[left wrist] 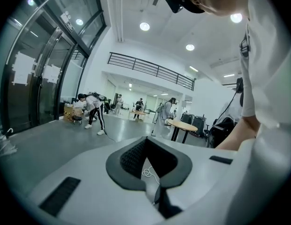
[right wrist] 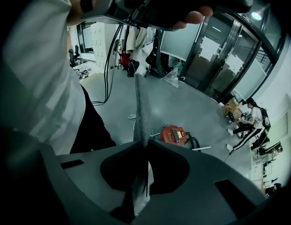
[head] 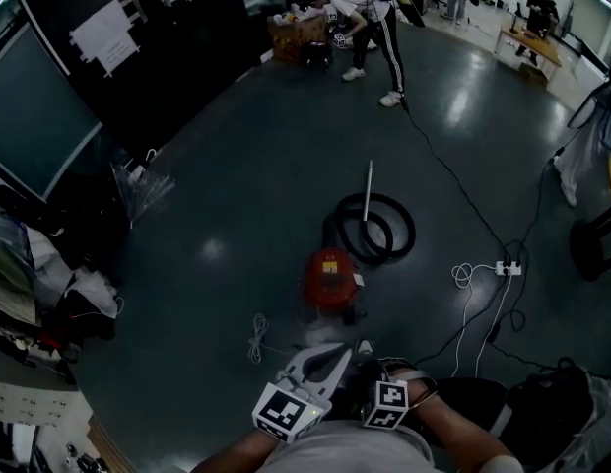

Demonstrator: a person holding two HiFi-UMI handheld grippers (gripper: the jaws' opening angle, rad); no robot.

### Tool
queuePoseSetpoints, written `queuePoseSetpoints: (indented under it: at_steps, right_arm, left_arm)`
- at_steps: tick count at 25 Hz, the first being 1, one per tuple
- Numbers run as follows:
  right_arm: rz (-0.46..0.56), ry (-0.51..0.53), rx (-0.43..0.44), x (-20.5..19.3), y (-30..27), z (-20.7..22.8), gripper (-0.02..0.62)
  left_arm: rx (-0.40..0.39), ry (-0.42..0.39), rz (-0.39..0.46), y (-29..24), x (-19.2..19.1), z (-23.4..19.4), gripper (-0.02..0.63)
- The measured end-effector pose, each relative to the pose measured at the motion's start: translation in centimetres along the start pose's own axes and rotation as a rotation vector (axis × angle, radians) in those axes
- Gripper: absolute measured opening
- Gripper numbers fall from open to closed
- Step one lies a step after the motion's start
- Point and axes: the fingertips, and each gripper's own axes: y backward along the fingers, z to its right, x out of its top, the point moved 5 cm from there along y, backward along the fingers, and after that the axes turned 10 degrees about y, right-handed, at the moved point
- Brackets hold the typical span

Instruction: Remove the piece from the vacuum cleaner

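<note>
The red vacuum cleaner (head: 330, 276) stands on the dark floor ahead of me, with its black hose (head: 376, 227) coiled behind it and a metal wand (head: 367, 193) lying across the coil. The vacuum cleaner (right wrist: 172, 135) also shows in the right gripper view, beyond the jaws. My right gripper (right wrist: 146, 142) is shut on a thin grey textured strip (right wrist: 140, 104) that runs up out of the jaws. My left gripper (left wrist: 145, 138) is shut with nothing between its jaws. Both grippers, left (head: 330, 361) and right (head: 370, 368), are held close together near my body, well short of the vacuum.
A white cable (head: 258, 335) lies left of the vacuum, and a power strip (head: 508, 267) with cords lies to the right. A person (head: 374, 28) bends over boxes at the far end. Bags and clutter (head: 79, 304) line the left. A round table (left wrist: 182, 124) stands farther off.
</note>
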Motion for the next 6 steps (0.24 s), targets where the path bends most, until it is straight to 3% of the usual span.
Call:
queuePoseSetpoints:
  at_steps: [6]
  right_arm:
    - [-0.001,0.017,0.014,-0.5,0.57,-0.19,0.037]
  left_arm:
    - [0.003,-0.022,0.008,-0.41,0.74,0.39,0.006]
